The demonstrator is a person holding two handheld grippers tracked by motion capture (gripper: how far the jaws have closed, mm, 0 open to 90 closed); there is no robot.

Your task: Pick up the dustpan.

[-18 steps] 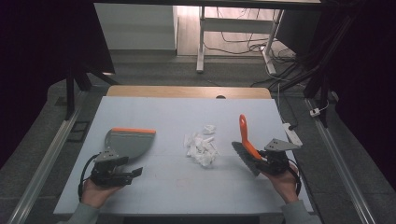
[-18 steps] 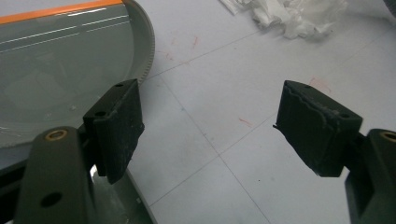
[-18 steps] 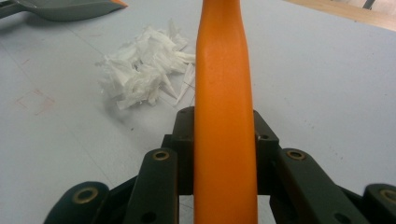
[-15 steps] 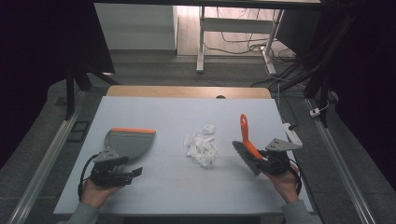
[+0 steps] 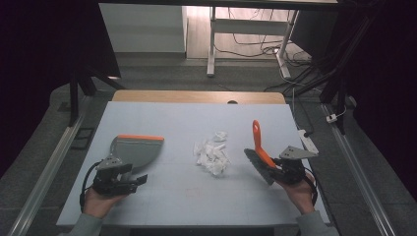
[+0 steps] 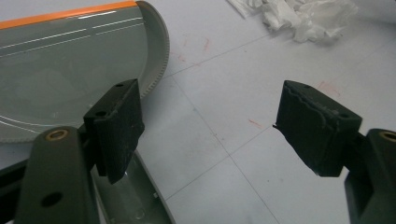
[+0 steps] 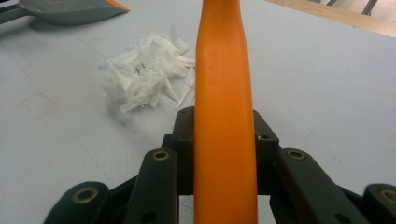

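A grey dustpan (image 5: 139,147) with an orange front edge lies flat at the table's left. My left gripper (image 5: 132,176) sits just behind it, jaws open. In the left gripper view the gripper (image 6: 208,116) has only bare table between its pads, and the dustpan (image 6: 70,60) and its handle (image 6: 135,196) lie beside and under the left jaw. My right gripper (image 5: 278,169) is shut on the orange handle of a brush (image 5: 257,142), its grey bristles low at the left. That handle (image 7: 224,93) runs up between the jaws of the right gripper (image 7: 224,135). A pile of white paper scraps (image 5: 212,155) lies between the two tools.
The white table (image 5: 196,118) has a wooden strip (image 5: 196,97) along its far edge. A white power strip (image 5: 307,141) lies at the right edge. Metal rails run along both sides on the floor. The paper scraps (image 7: 144,79) lie left of the brush handle.
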